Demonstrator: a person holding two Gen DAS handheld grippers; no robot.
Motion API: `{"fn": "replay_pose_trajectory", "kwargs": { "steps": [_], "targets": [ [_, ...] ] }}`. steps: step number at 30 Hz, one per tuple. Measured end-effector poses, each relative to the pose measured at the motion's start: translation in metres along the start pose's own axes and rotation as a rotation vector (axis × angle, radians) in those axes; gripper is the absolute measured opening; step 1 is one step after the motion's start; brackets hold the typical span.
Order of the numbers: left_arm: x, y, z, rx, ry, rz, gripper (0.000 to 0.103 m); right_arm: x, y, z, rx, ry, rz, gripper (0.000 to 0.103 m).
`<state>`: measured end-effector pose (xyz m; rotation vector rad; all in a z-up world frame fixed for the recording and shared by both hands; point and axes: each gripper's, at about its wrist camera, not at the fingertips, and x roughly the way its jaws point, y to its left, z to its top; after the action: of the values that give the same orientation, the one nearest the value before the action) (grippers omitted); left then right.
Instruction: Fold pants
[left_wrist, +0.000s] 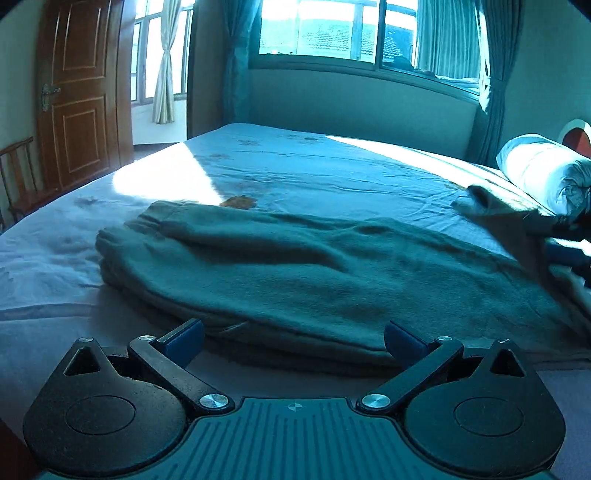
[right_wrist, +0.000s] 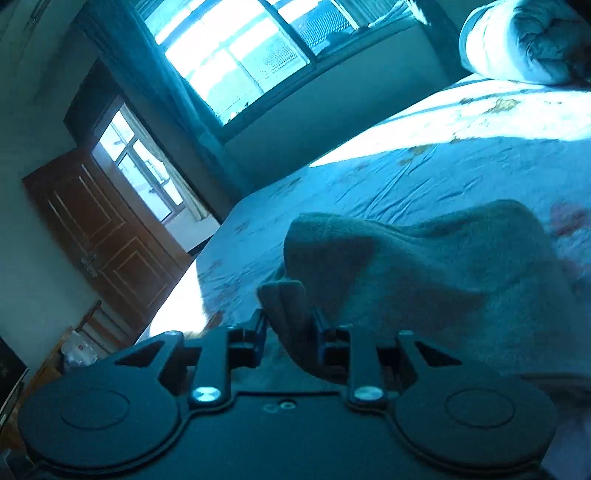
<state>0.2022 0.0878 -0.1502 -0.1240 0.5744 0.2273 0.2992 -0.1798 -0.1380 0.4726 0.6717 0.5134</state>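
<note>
Dark green fleece pants lie lengthwise across the bed, legs laid one on the other, cuffs at the left. My left gripper is open, its blue-padded fingers wide apart at the near edge of the pants, holding nothing. My right gripper is shut on a bunched fold of the pants and holds that end raised off the bed. In the left wrist view the lifted end and the right gripper's dark body show at the far right.
The bed has a light sheet with sunlit patches. A rolled white quilt lies at the right end. A wooden door and chair stand to the left; a wide window runs behind the bed.
</note>
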Motion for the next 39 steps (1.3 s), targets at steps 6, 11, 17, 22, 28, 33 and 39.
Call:
{"fn": "replay_pose_trajectory", "kwargs": {
  "steps": [6,11,17,22,28,33,39],
  "targets": [
    [0.014,0.014,-0.003,-0.061,0.023,-0.012,0.103,-0.024,0.001,-0.023,-0.053,-0.076,-0.098,0.031],
    [0.02,-0.039,0.005,-0.026,0.01,-0.109,0.103,-0.044,-0.04,-0.013,-0.01,-0.108,-0.263,0.035],
    [0.057,-0.114,0.003,0.133,0.169,-0.163,0.103,-0.056,-0.079,-0.014,0.053,-0.048,-0.244,0.037],
    [0.058,-0.111,-0.006,0.153,0.137,-0.172,0.103,-0.066,-0.109,0.028,0.024,-0.072,-0.265,0.047],
    [0.057,-0.113,-0.005,0.163,0.137,-0.165,0.103,-0.014,-0.162,0.077,0.057,-0.014,-0.238,0.042],
    [0.055,-0.109,-0.002,0.145,0.123,-0.164,0.103,-0.037,-0.173,0.082,0.154,-0.123,-0.194,0.042],
    [0.057,-0.11,0.0,0.134,0.127,-0.161,0.103,-0.043,-0.183,0.06,0.141,-0.058,-0.249,0.047]
  ]
}}
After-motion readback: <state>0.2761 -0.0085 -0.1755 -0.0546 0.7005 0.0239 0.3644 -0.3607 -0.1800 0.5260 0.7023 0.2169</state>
